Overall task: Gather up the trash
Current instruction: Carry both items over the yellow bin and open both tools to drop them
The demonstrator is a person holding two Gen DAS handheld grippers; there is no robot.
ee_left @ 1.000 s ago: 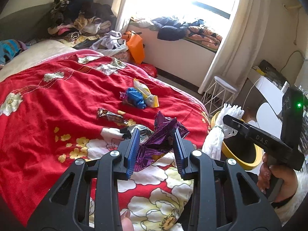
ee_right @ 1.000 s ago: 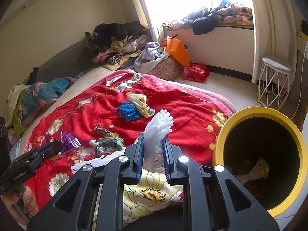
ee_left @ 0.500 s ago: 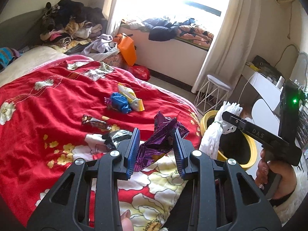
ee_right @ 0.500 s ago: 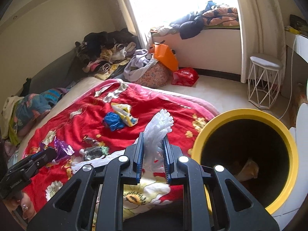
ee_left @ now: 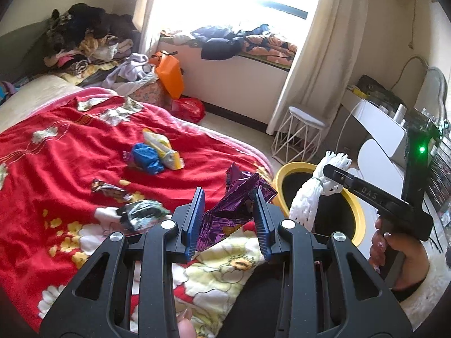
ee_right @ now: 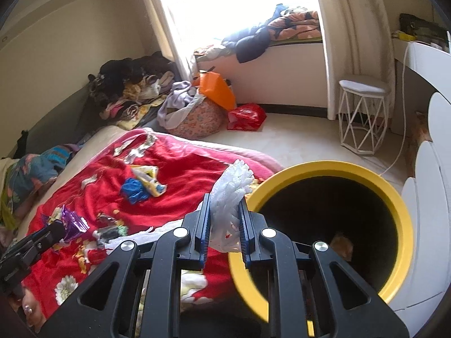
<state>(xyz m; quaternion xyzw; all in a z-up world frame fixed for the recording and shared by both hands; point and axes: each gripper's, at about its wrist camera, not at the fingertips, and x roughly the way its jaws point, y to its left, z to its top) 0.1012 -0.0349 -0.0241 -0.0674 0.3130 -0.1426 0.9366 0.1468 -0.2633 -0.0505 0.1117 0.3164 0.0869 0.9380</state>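
My left gripper (ee_left: 227, 205) is shut on a crumpled purple foil wrapper (ee_left: 236, 200) and holds it above the red bed's edge. My right gripper (ee_right: 224, 211) is shut on a white foam net sleeve (ee_right: 231, 186) beside the rim of the yellow trash bin (ee_right: 400, 205); the sleeve (ee_left: 310, 197) hangs over the bin (ee_left: 358, 214) in the left wrist view. On the red floral blanket (ee_left: 70, 152) lie a blue wrapper (ee_left: 146, 159), a yellow packet (ee_left: 165, 149), a brown candy wrapper (ee_left: 108, 190) and a dark green wrapper (ee_left: 141, 214).
A white wire stool (ee_right: 362, 118) stands on the floor beyond the bin. A red bag (ee_right: 246, 117), an orange bag (ee_right: 217, 88) and piled clothes (ee_right: 132, 87) lie at the far side. A white desk (ee_left: 380, 126) is to the right.
Both grippers have moved right towards the yellow bin with their loads. The bin now fills more of the right wrist view, and the sleeve hangs over its opening.
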